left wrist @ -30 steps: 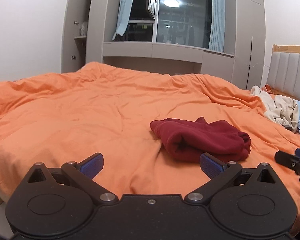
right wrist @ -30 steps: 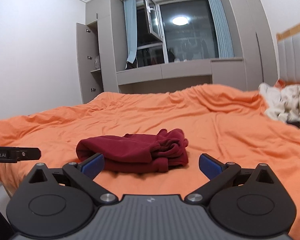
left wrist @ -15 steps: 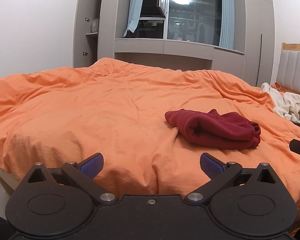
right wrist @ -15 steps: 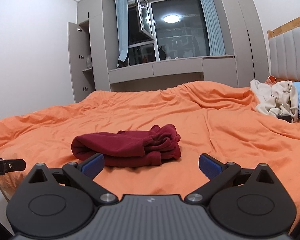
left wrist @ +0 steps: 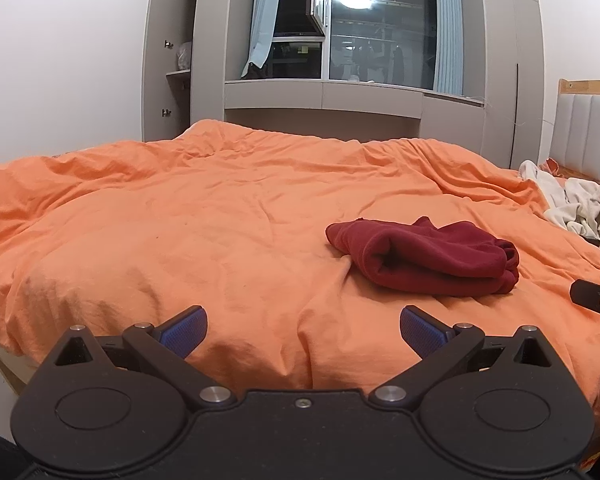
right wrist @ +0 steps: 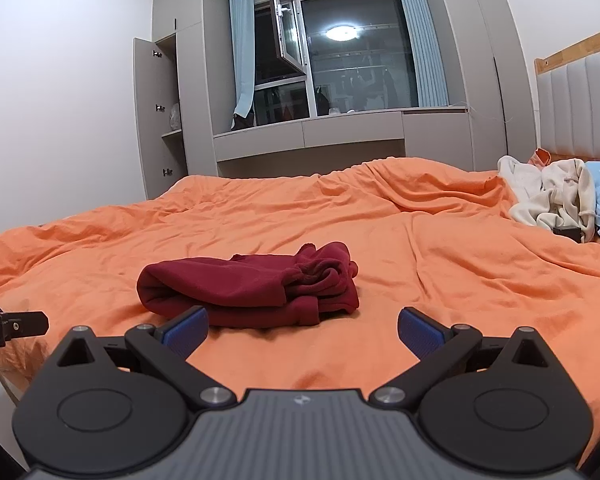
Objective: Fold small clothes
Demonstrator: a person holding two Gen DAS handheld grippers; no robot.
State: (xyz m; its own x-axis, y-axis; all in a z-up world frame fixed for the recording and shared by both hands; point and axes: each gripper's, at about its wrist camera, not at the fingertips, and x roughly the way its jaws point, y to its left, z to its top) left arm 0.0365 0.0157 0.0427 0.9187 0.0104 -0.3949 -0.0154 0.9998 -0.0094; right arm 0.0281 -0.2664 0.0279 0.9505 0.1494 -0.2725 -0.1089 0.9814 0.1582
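Folded dark red garment on the orange duvet.
We hold the left gripper and right gripper with jaws spread, empty, near it; cream clothes piled by the headboard.

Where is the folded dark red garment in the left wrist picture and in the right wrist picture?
Left wrist: the dark red garment lies right of centre on the orange duvet, beyond the open left gripper.
Right wrist: it lies left of centre, just past the open right gripper.
Shared landmark: the cream clothes pile near the headboard.
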